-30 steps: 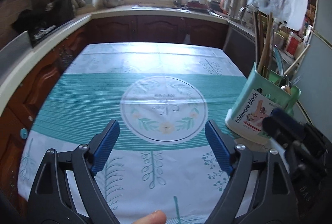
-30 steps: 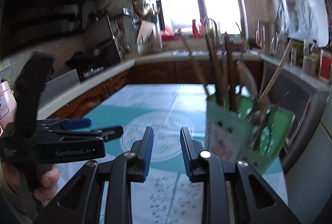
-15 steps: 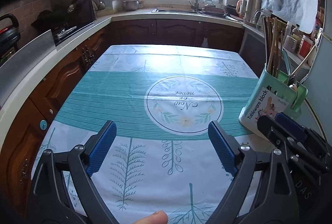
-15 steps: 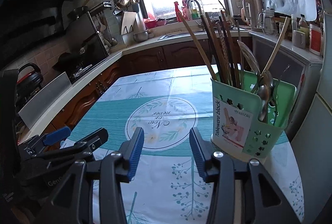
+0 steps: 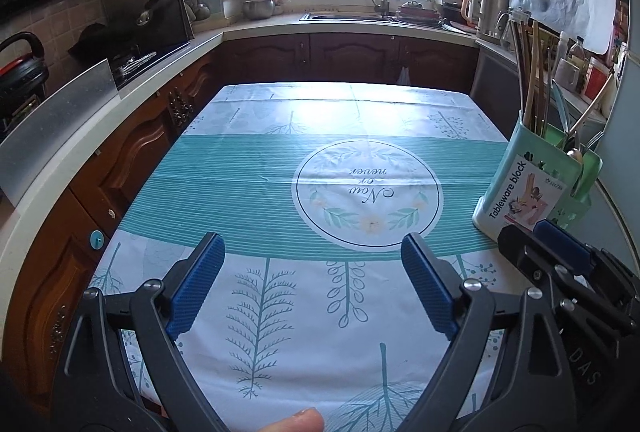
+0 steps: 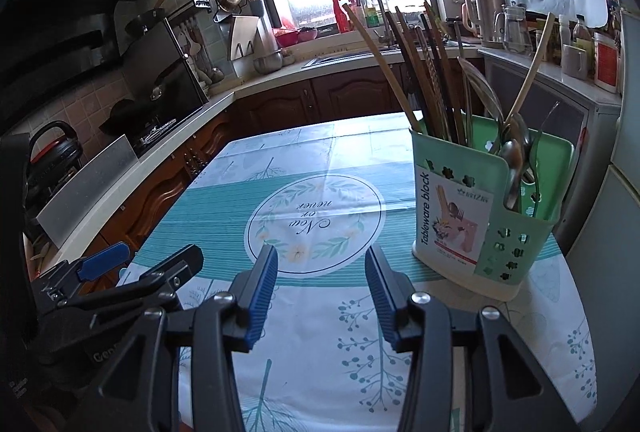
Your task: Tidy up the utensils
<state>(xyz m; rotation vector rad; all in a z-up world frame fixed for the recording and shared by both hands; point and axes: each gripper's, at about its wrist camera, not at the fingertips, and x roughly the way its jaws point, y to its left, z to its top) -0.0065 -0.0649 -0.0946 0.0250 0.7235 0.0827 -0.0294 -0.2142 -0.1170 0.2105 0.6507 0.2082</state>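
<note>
A pale green utensil holder (image 6: 488, 224) labelled "Tableware block" stands upright at the table's right edge, also seen as the holder (image 5: 524, 192) in the left wrist view. Chopsticks (image 6: 424, 72), wooden sticks and metal spoons (image 6: 514, 160) stand in it. My left gripper (image 5: 314, 288) hovers open over the near part of the tablecloth, nothing between its fingers. My right gripper (image 6: 322, 292) is open too, empty, just left of the holder. Each gripper shows at the edge of the other's view.
A teal and white tablecloth (image 5: 280, 176) with a round leaf emblem covers the table. Brown cabinets and a white counter (image 5: 120, 88) run along the left and back, with a stove, sink (image 5: 360, 17) and kettle (image 6: 486, 12). A fingertip (image 5: 296, 422) shows at the bottom edge.
Both grippers have pulled back and steadied; the views now look lower over the table. The right gripper's jaws have spread wider. The holder has not moved.
</note>
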